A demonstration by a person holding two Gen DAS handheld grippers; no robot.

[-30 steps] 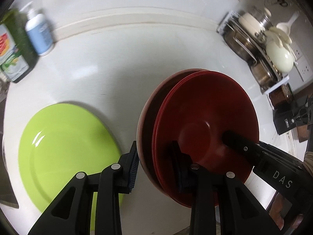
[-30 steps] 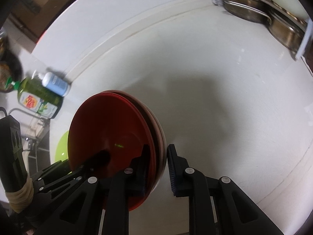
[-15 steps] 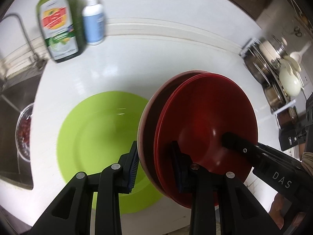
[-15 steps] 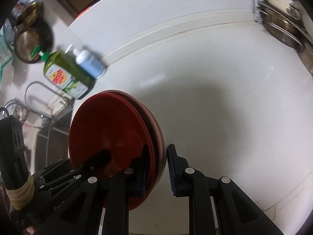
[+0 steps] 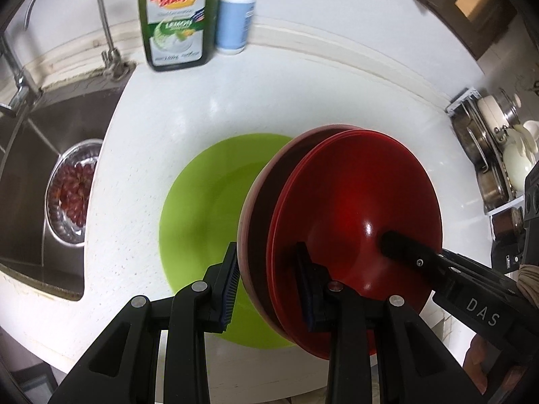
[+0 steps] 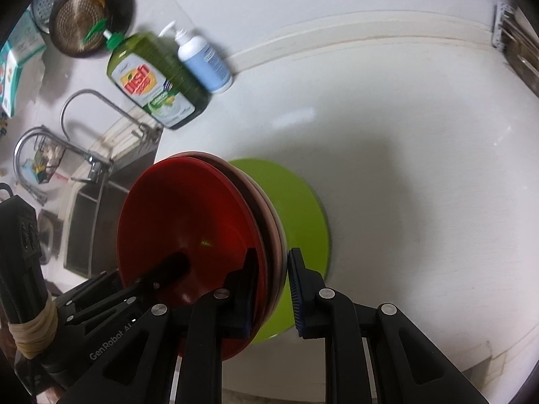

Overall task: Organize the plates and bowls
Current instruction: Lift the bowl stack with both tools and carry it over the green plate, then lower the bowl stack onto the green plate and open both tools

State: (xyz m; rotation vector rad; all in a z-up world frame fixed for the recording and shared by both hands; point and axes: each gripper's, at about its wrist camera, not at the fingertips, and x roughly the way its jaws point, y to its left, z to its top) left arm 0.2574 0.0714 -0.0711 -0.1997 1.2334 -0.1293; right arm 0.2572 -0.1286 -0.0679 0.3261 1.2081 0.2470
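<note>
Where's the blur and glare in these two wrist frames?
Left wrist view: dish soap bottle label smeared by motion, though the stacked red bowls gripped at the rim stay sharp, with a small glare spot inside; fisheye bends the counter edge. Right wrist view: green plate edge blurred, a soft shadow falls across the counter beyond it, and the corners vignette black.

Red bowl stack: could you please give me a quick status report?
Both grippers, left gripper and right gripper, shut on the red bowl stack. Stack held on edge above the green plate. Nothing in the way on the plate.
</note>
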